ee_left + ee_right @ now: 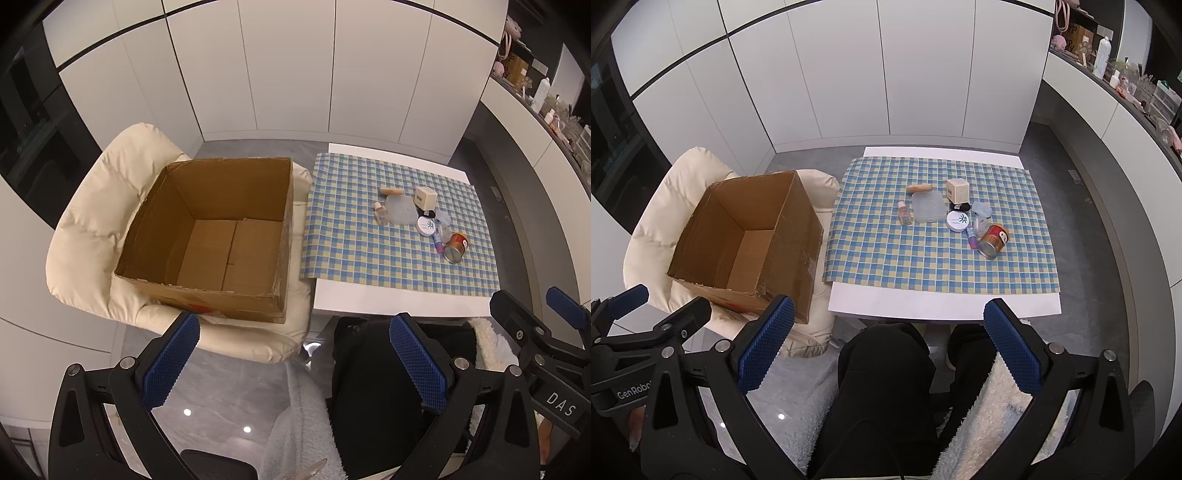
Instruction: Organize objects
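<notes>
Standing here watching, nothing's been picked up so far. Using the cardboard box as the anchor: it sits on a cream padded chair, open top, and looks empty inside (bottom flaps visible, nothing on them).

Just right of the box is the white table with a blue checked cloth, and the stuff to sort is bunched up on the cloth well right of the box: a small clear bottle closest to it, then a frosted square lid with a wooden stick behind, a beige cube box, a round white compact, a purple tube and a tin can lying on its side, farthest out.

Both tools hang back over the person's lap, short of the table. The left gripper has its fingers spread wide with nothing between them, same for the right gripper.

If it were me, I'd start with the bottle since it's nearest the box and stands apart from the clutter. The can will probably roll, so pinch it across the body, not the ends.
</notes>
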The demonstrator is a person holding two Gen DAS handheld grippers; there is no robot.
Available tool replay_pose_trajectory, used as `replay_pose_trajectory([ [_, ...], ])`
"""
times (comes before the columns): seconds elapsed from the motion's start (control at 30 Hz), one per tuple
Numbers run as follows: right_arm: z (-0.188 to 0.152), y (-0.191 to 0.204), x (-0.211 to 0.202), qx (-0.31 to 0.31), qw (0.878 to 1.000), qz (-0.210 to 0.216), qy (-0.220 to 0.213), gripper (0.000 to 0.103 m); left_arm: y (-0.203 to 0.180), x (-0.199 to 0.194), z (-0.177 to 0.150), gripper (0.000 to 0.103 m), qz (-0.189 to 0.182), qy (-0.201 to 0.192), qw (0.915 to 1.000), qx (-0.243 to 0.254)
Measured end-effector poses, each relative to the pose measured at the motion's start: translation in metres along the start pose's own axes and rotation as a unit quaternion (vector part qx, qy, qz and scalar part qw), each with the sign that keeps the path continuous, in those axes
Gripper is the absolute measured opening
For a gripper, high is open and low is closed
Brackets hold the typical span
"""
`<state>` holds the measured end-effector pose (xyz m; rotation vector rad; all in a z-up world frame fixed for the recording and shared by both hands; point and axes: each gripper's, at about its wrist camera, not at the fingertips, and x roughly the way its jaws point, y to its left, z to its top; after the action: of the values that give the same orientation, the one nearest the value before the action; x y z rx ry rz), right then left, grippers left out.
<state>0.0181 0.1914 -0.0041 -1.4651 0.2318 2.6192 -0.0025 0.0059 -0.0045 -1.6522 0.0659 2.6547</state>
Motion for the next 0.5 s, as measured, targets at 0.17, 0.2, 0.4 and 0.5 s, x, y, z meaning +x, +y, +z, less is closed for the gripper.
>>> replay_pose_trajectory([
  [0.17,0.0008,0.0000,0.0002,0.000,1.000,0.004,0.001,0.103,0.0005,0.0016,0.0021,0.103,-0.001,0.002,1.0000,-0.002],
  [0.2,0.0006,-0.0001,0.0004,-0.001,1.000,0.005,0.001,0.103,-0.0002,0.0017,0.0016,0.103,0.000,0.001,1.0000,-0.002],
  [0.4,-0.0005,-0.0009,0.0013,0.000,1.000,0.009,0.003,0.103,-0.0047,0.0042,-0.0011,0.103,-0.004,0.003,1.0000,0.001],
  [0.5,-0.0001,-0.0008,0.0009,0.000,1.000,0.009,0.002,0.103,-0.0069,0.0058,-0.0035,0.103,-0.004,0.005,1.0000,0.004],
])
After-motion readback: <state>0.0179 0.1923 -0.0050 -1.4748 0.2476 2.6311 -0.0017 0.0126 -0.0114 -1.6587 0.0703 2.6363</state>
